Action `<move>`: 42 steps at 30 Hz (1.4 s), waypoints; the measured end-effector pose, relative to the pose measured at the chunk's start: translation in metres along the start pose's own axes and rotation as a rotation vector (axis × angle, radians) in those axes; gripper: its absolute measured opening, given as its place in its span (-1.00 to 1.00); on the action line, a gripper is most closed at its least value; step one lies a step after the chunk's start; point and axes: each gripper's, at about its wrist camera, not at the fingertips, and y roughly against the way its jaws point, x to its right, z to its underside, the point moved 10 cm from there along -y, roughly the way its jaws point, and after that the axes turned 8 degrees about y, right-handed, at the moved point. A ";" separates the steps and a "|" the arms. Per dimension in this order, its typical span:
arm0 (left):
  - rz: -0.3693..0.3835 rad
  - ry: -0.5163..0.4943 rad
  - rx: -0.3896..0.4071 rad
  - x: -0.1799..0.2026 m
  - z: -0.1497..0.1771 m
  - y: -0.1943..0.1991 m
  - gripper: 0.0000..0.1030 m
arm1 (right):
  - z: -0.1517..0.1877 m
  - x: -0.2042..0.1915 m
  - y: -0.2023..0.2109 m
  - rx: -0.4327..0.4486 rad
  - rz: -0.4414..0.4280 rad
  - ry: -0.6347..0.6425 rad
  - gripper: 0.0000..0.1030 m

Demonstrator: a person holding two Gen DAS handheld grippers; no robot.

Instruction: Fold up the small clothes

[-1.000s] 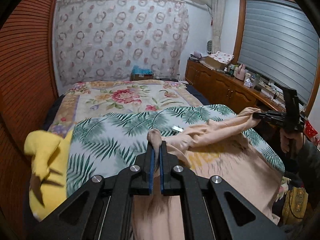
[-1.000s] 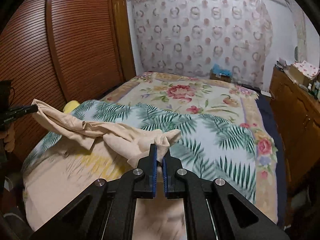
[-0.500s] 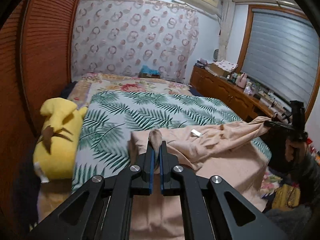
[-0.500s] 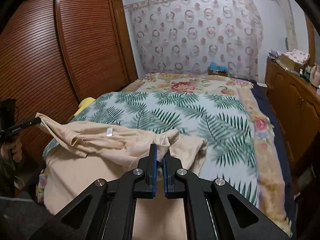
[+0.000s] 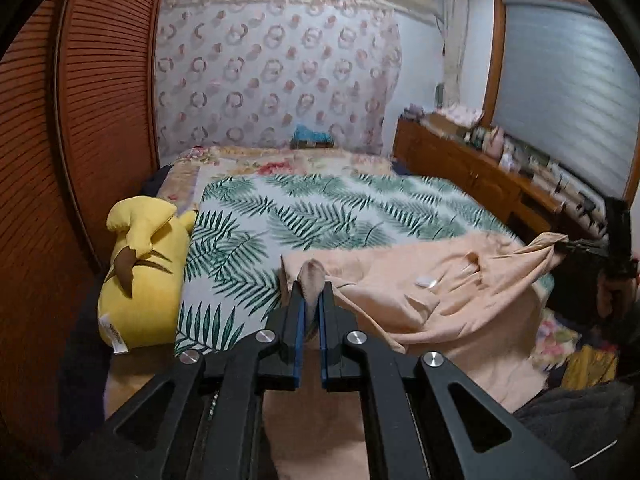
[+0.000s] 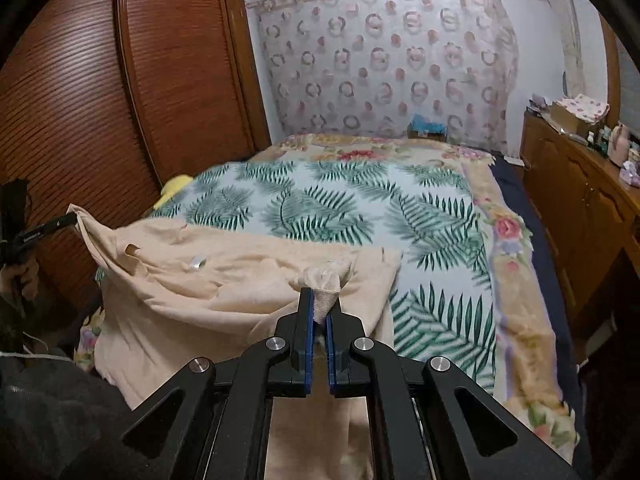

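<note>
- A yellow plush toy (image 5: 140, 276) is lying at the far left, beside the slatted brown wooden wardrobe (image 5: 80, 128).
- The left gripper (image 5: 309, 300) is clamping one bunched corner of the peach cotton garment (image 5: 432, 296) between its blue pads.
- The garment is lying spread across the near edge of the bed's palm-leaf patterned blanket (image 6: 360, 208), its lower part hanging over the near side.
- The right gripper (image 6: 319, 308) is pinching the garment's other corner at the right.
</note>
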 end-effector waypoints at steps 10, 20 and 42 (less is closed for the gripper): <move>-0.023 -0.023 -0.046 -0.002 0.016 -0.014 -0.62 | 0.023 -0.003 -0.028 -0.130 0.007 0.015 -0.91; 0.024 0.004 -0.022 -0.001 -0.002 -0.022 0.56 | 0.024 0.004 -0.016 -0.136 0.030 0.027 -0.84; -0.057 0.008 -0.180 -0.039 -0.023 -0.130 0.56 | -0.026 0.052 -0.094 -0.137 0.080 0.062 0.12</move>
